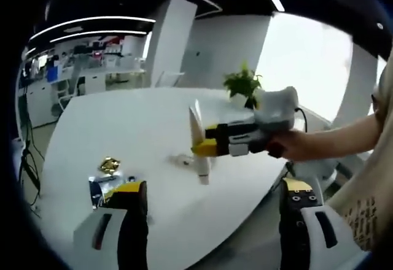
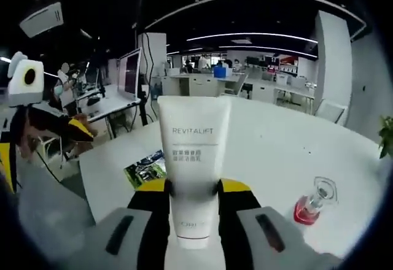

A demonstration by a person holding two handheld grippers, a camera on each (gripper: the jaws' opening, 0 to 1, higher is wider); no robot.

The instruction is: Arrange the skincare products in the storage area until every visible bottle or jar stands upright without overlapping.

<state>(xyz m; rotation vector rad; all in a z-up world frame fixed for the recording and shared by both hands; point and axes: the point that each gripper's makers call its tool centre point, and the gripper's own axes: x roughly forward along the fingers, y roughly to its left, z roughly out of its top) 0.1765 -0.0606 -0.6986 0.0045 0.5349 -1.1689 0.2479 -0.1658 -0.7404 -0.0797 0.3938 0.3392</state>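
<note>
A white REVITALIFT tube [image 2: 194,153] stands cap down between the jaws of my right gripper [image 2: 195,204], which is shut on its lower half. In the left gripper view, the right gripper [image 1: 207,140] comes in from the right and holds the same tube [image 1: 197,120] just over the white table [image 1: 123,129]. My left gripper [image 1: 215,205] is open and empty at the table's near edge. A small glass bottle with red liquid [image 2: 312,204] sits to the right of the tube, also seen as a pale bottle [image 1: 182,158]. I cannot tell whether it stands upright.
A gold-wrapped item [image 1: 109,165] and a dark sachet [image 1: 101,188] lie by my left jaw. A green printed sachet [image 2: 146,169] lies left of the tube. A potted plant [image 1: 244,84] stands at the far edge. The left gripper [image 2: 43,142] hangs off the table's left side. Desks and monitors lie beyond.
</note>
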